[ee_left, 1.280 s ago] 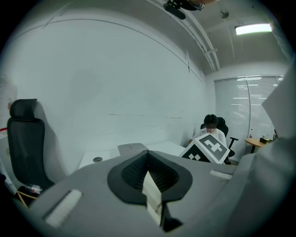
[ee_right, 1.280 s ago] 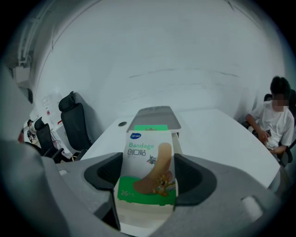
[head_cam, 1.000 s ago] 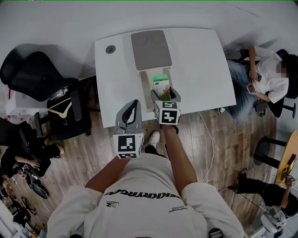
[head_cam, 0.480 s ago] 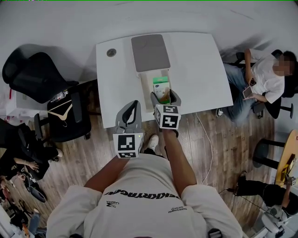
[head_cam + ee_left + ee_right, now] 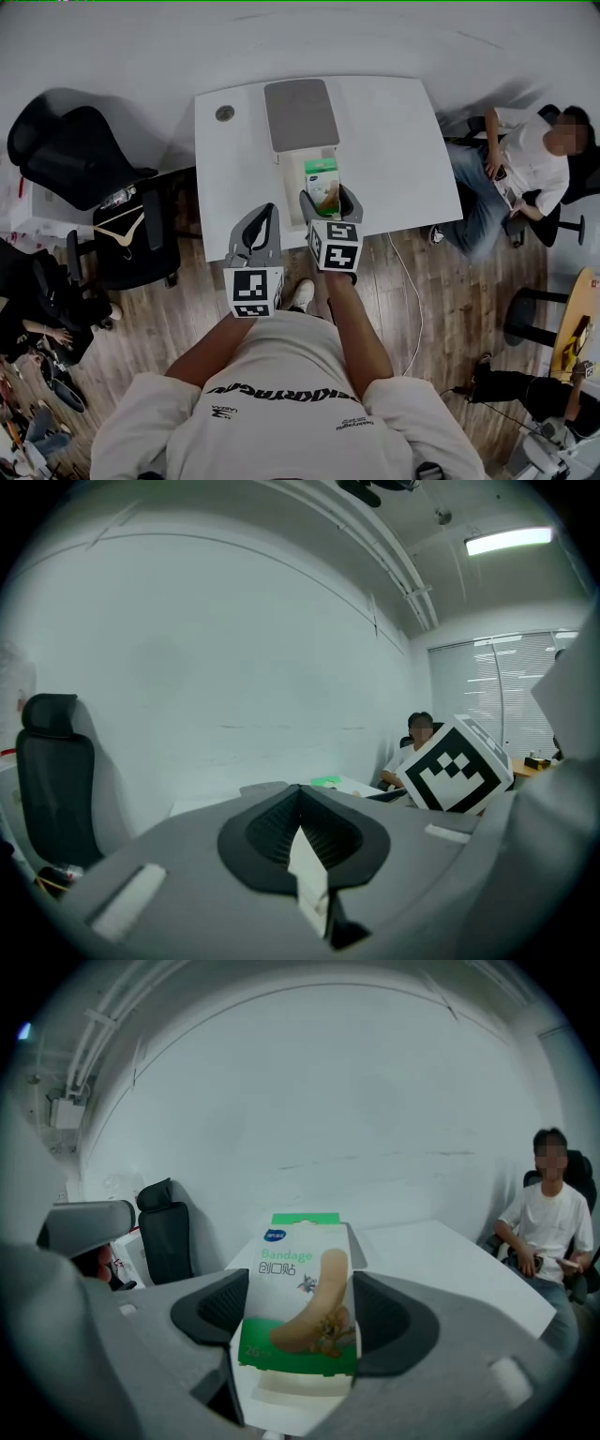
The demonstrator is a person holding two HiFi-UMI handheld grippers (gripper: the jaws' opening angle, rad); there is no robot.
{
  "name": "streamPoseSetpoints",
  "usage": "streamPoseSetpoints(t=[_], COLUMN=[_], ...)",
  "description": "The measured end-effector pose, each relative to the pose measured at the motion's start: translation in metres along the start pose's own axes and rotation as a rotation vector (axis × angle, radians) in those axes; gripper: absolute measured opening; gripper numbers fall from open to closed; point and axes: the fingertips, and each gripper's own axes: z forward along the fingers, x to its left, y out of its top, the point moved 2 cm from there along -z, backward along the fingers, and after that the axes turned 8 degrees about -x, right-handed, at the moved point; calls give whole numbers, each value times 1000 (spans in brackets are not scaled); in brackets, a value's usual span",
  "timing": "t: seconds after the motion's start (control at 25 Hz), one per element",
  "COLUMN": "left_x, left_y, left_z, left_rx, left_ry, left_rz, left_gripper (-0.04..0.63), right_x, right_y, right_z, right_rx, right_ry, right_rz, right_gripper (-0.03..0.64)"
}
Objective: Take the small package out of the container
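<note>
The small package [image 5: 322, 177], a green and white bandage box, stands upright between the jaws of my right gripper [image 5: 325, 195], which is shut on it. In the right gripper view the package [image 5: 300, 1288] fills the gap between the pads, over the open white container [image 5: 281, 1393]. The container [image 5: 292, 192] sits near the table's front edge, with its grey lid [image 5: 300, 114] folded back behind it. My left gripper [image 5: 263, 214] hovers at the table's front edge, left of the container. Its jaws [image 5: 300, 832] are shut on nothing.
The white table [image 5: 394, 141] has a round cable hole [image 5: 225, 113] at its far left. A seated person [image 5: 530, 164] is to the right of the table. A black office chair [image 5: 66, 141] and a black seat with a hanger [image 5: 131, 230] stand to the left.
My right gripper has drawn back toward me with the package in it, and the package now sits higher over the container. The left gripper has hardly moved.
</note>
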Motion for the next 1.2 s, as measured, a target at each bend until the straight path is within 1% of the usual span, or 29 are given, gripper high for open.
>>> streamPoseSetpoints(t=[0.08, 0.24, 0.56, 0.92, 1.2], left_x=[2, -3, -6, -6, -4], left_y=[-1, 2, 8, 12, 17], left_z=[0, 0, -2, 0, 4], left_rx=[0, -7, -25, -38, -45], left_ry=[6, -9, -10, -8, -8], left_rz=[8, -16, -9, -10, -14], left_gripper=[3, 3, 4, 3, 3], right_x=[1, 2, 7, 12, 14], right_y=[4, 12, 28, 40, 58], right_z=[-4, -14, -30, -42, -49], right_rx=[-17, -47, -110, -152, -197], right_ry=[1, 4, 18, 35, 38], right_rz=[-1, -11, -21, -16, -24], right_gripper=[347, 347, 347, 347, 347])
